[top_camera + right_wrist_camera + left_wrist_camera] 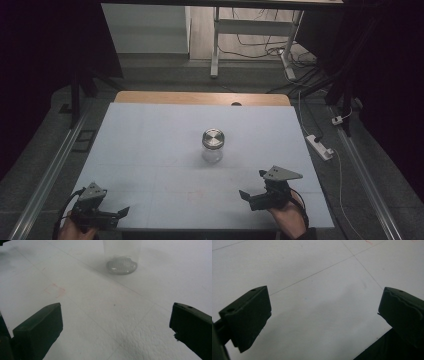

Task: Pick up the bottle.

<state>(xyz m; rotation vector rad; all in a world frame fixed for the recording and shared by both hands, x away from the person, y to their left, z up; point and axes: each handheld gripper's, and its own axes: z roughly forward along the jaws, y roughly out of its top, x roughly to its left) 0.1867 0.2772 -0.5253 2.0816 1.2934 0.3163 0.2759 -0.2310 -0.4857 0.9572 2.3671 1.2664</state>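
Observation:
A clear glass jar [213, 146] with a round metal lid stands upright near the middle of the white table [150, 150]. My right gripper [253, 184] rests near the front right edge, short of the jar and a little to its right. Its jaws are open wide with nothing between them. The right gripper view has the jar's glass base [121, 265] ahead of the right gripper [116, 322], well beyond the jaw tips. At the front left corner my left gripper [114, 216] is open over bare table, and the left gripper [324, 312] holds nothing.
A strip of wooden tabletop [200, 97] shows along the far edge of the white sheet. A white power strip [320, 146] and cables lie on the floor to the right. Metal rails [50, 170] run along both sides, and white desk legs [215, 50] stand beyond.

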